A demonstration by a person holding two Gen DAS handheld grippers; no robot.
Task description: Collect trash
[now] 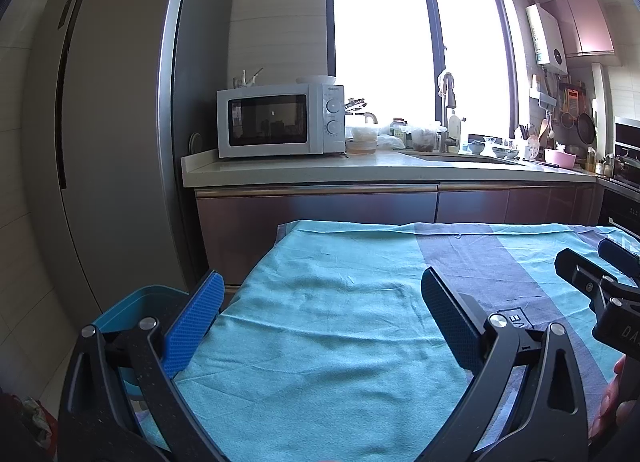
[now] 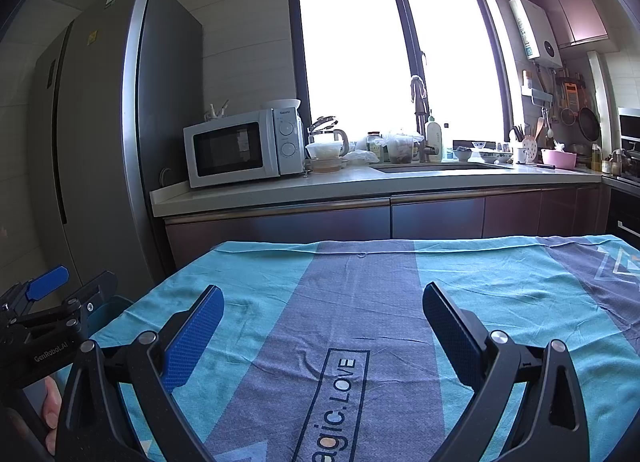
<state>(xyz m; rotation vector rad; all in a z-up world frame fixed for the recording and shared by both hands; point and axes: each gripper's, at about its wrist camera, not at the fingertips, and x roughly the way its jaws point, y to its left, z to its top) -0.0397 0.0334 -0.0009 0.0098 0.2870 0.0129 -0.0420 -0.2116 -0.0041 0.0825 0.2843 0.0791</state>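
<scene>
A: Bin? 
B: Blue plastic bin (image 1: pixel 132 302) is being seen beside the towel-covered table (image 1: pixel 340 322), at its left edge.
A: Tongs? 
B: Left gripper (image 1: pixel 320 326) and right gripper (image 2: pixel 322 336) are being held wide, nothing gripped.

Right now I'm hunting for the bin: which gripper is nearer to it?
The left gripper: the blue bin sits just beside its left finger, off the table's left edge; the right gripper hangs over the cloth's middle.

Cloth-covered table (image 2: pixel 360 286) bare ahead, free passage; blue bin (image 1: pixel 132 302) just beside its left edge.
</scene>
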